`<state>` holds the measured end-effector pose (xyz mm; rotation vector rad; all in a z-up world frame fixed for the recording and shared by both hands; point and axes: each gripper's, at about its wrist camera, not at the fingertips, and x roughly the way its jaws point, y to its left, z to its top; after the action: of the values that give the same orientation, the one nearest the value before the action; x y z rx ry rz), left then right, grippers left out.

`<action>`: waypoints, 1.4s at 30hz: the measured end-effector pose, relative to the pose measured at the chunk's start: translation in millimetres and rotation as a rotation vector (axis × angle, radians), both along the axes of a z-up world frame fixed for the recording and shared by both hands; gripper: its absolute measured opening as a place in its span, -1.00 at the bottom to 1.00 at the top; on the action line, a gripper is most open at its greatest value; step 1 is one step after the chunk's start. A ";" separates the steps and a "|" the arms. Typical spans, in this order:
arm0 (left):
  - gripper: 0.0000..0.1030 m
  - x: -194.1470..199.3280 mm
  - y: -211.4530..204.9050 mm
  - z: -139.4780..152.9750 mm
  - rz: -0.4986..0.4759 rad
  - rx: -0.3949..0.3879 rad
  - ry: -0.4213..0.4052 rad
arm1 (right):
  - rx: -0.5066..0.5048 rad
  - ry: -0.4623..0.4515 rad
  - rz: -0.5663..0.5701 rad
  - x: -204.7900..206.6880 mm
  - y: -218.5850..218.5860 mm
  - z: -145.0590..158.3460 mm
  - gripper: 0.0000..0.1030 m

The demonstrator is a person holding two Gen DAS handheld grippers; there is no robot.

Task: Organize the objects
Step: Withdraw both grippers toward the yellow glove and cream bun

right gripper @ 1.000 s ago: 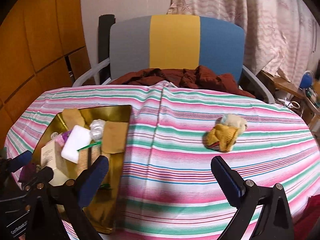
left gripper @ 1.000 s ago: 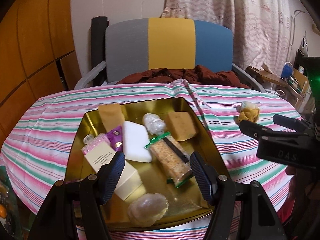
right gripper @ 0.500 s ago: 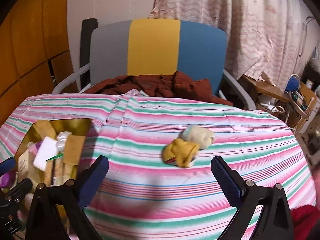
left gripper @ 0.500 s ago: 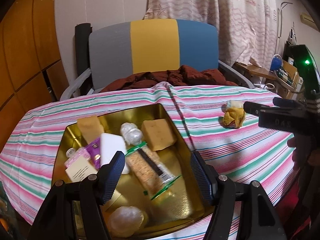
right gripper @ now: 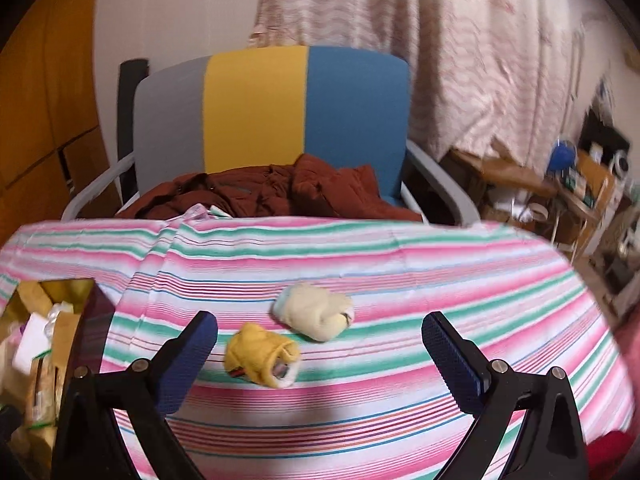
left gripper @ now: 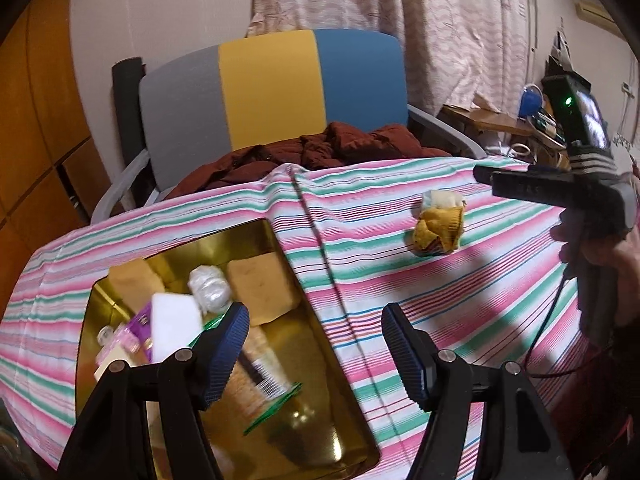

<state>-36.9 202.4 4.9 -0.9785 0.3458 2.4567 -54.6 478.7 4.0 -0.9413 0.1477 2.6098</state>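
Your two rolled socks, the yellow sock [right gripper: 260,354] and the cream sock [right gripper: 312,314], lie touching on the striped cloth [right gripper: 400,288], at 12 o'clock just ahead of your right claw [right gripper: 318,344], which gapes wide and empty. At 9 o'clock sits the gold tray [left gripper: 320,360] of toiletries, under your left claw [left gripper: 314,340], also spread wide and empty.

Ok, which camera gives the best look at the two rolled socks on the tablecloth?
The right wrist view: the yellow sock and cream sock lie apart, close and large. The left wrist view shows them small, far off, the cream one partly hidden.
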 end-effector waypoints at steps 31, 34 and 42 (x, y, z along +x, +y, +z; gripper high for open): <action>0.36 -43.3 128.6 -39.1 -0.153 -0.058 -0.118 | -0.411 -0.071 -0.290 18.8 98.3 -36.9 0.99; 0.36 -54.2 135.1 -45.6 -0.151 -0.051 -0.153 | -0.425 -0.075 -0.317 21.7 103.5 -39.0 0.99; 0.36 -70.8 159.2 -51.9 -0.206 -0.007 -0.212 | -0.453 -0.064 -0.330 24.9 107.9 -39.3 0.99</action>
<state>-107.7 361.6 -47.0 -1.1349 0.3644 2.1468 -29.7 586.5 -35.3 -1.0375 0.8311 2.2734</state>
